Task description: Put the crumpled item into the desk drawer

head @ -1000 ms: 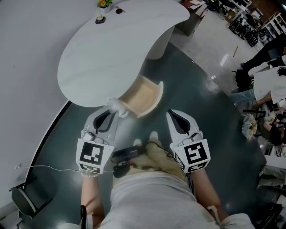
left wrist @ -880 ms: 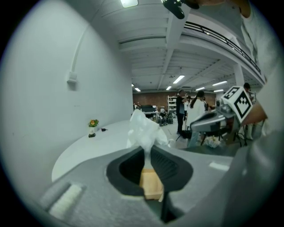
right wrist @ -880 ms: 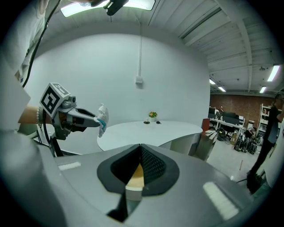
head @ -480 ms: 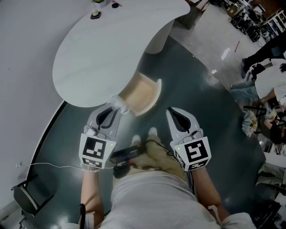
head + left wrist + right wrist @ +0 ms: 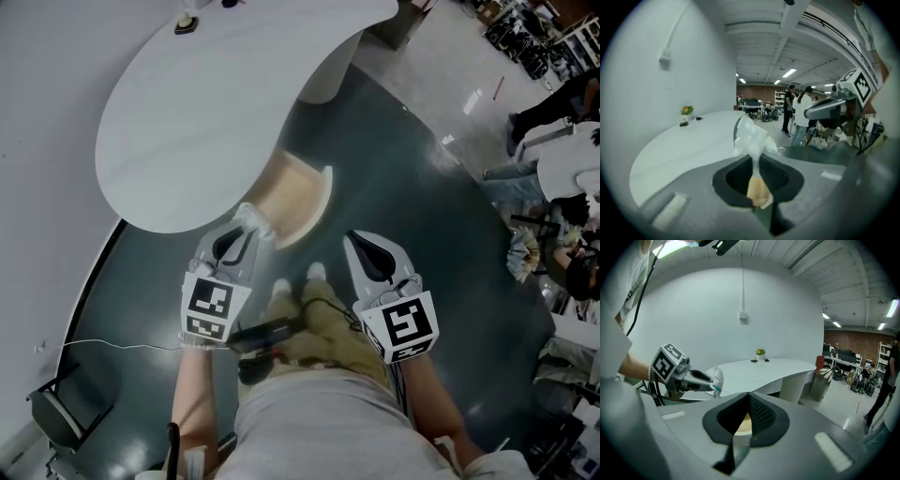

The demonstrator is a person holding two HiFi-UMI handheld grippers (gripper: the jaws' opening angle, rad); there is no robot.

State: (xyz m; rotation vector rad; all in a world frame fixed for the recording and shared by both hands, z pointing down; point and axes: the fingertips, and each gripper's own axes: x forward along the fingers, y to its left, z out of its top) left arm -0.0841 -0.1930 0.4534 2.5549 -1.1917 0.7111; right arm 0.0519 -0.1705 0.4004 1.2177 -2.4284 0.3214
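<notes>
Wad point(image 5: 251, 216) | pinched in left gripper point(image 5: 244, 230) fingers, at near-left corner of open drawer point(image 5: 302, 192) under tabletop point(image 5: 206, 103) | right gripper point(image 5: 353, 246) fingers closed, empty | advice: carry wad right, fully over drawer, before letting go

Seen from above: a person in a pale grey short-sleeved shirt point(image 5: 319, 422), khaki trousers point(image 5: 330, 339) and white shoes point(image 5: 317, 272). A small black device point(image 5: 262, 334) sits at the waist, and a thin dark cable point(image 5: 330, 303) loops from it across the trousers. The left tool point(image 5: 246, 219) and right tool point(image 5: 350, 239) match — each has a smooth light grey shell that tapers to a point, with a black, ribbed, teardrop-shaped hollow between the jaws. Behind each sits a white cube printed with black square markers: the left cube point(image 5: 213, 309) and the right cube point(image 5: 403, 325). A string of pale beads point(image 5: 648, 374) circles the left wrist.
</notes>
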